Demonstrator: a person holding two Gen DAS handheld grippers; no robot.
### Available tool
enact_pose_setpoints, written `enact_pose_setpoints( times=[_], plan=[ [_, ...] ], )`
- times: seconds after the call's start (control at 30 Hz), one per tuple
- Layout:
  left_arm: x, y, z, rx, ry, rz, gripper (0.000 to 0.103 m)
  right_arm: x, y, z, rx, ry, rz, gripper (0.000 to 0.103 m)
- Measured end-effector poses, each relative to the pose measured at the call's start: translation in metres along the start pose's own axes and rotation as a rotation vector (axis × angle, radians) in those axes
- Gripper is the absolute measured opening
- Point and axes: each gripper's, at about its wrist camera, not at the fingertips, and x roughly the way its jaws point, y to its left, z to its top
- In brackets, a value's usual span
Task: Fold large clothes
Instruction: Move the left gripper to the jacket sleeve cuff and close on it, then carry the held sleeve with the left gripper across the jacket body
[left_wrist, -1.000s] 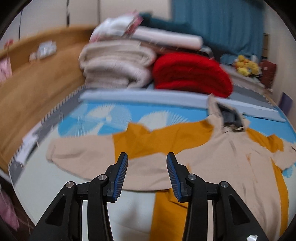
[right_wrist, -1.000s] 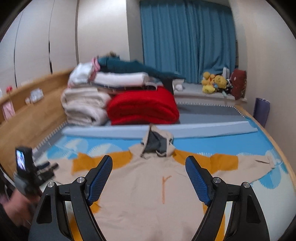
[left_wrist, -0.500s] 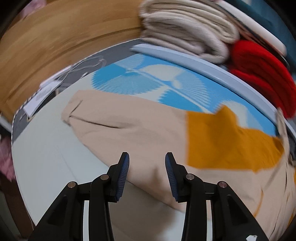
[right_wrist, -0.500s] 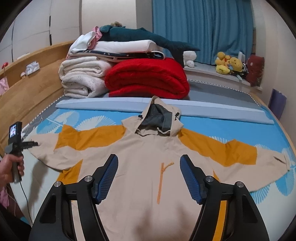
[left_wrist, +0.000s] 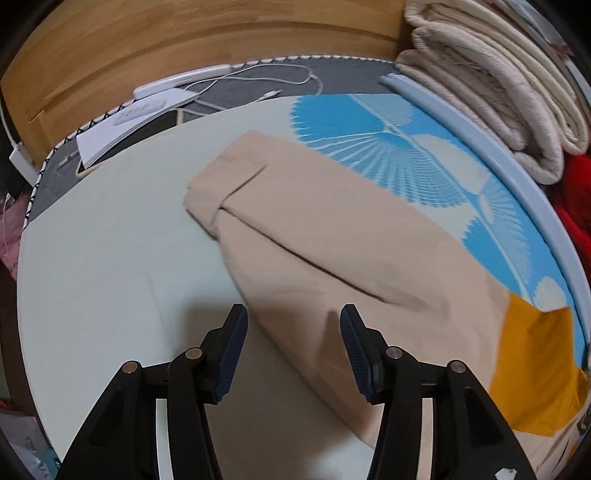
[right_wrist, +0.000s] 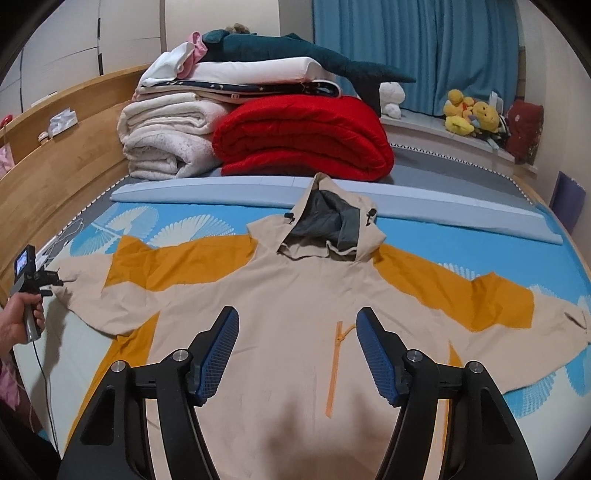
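Both tongs hang open and empty over a beige-and-orange jacket (right_wrist: 295, 295) spread flat on a bed (right_wrist: 480, 236). The left tongs (left_wrist: 293, 321), jaws about half apart and just widened, point steeply down at the jacket's beige sleeve (left_wrist: 314, 236), whose lower edge runs between the tips; whether they touch the cloth cannot be told. The right tongs (right_wrist: 297, 325), jaws wide but just narrowed, hover over the chest, its orange zip (right_wrist: 336, 362) between the tips. Beyond the left tongs a white box (left_wrist: 125, 125) bears a blue label too blurred to read. A second ago the left tongs faced the whole jacket; now only the sleeve fills their view. The right tongs have dropped closer to the chest.
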Motion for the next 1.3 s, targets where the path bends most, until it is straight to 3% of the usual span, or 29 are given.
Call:
enact_pose_setpoints(
  times=[0.27,0.37,0.4,0.43,0.47,0.57,0.73,0.87,0.93,1.03,1.13,1.2,1.3],
  plan=[
    [0.025,0.025,0.008,-0.119,0.027,-0.047,0.047,0.022,-0.002,-0.01,0.007,0.074,-0.053,0.067],
    [0.025,0.02,0.01,-0.107,0.02,-0.07,0.007,0.029,-0.009,-0.011,0.045,0.116,-0.032,0.064],
    [0.022,0.019,0.011,-0.112,0.01,-0.063,0.003,0.029,-0.01,-0.012,0.053,0.125,-0.038,0.059],
    [0.015,0.018,0.012,-0.125,-0.011,-0.062,0.001,0.03,-0.013,-0.012,0.058,0.135,-0.045,0.046],
    [0.006,0.014,0.013,-0.125,-0.037,-0.058,0.0,0.031,-0.015,-0.011,0.063,0.142,-0.046,0.036],
    [-0.032,-0.011,0.02,-0.086,-0.124,-0.076,0.0,0.03,-0.023,-0.009,0.097,0.152,-0.035,0.018],
    [-0.135,-0.095,0.01,0.113,-0.288,-0.224,0.0,0.024,-0.035,-0.003,0.145,0.155,-0.035,0.018],
    [-0.223,-0.185,-0.047,0.326,-0.328,-0.452,0.0,0.024,-0.045,-0.002,0.195,0.174,-0.016,0.02],
    [-0.256,-0.227,-0.089,0.444,-0.306,-0.557,0.0,0.024,-0.049,-0.002,0.222,0.181,-0.004,0.023],
    [-0.288,-0.286,-0.167,0.626,-0.203,-0.7,0.0,0.021,-0.055,-0.001,0.244,0.193,0.017,0.028],
    [-0.284,-0.327,-0.241,0.756,0.035,-0.81,0.012,0.02,-0.056,-0.002,0.243,0.195,0.029,0.036],
    [-0.273,-0.34,-0.271,0.811,0.201,-0.8,0.013,0.02,-0.058,-0.002,0.249,0.199,0.036,0.039],
    [-0.273,-0.326,-0.264,0.753,0.228,-0.744,0.013,0.022,-0.062,-0.001,0.273,0.204,0.041,0.041]
  ],
)
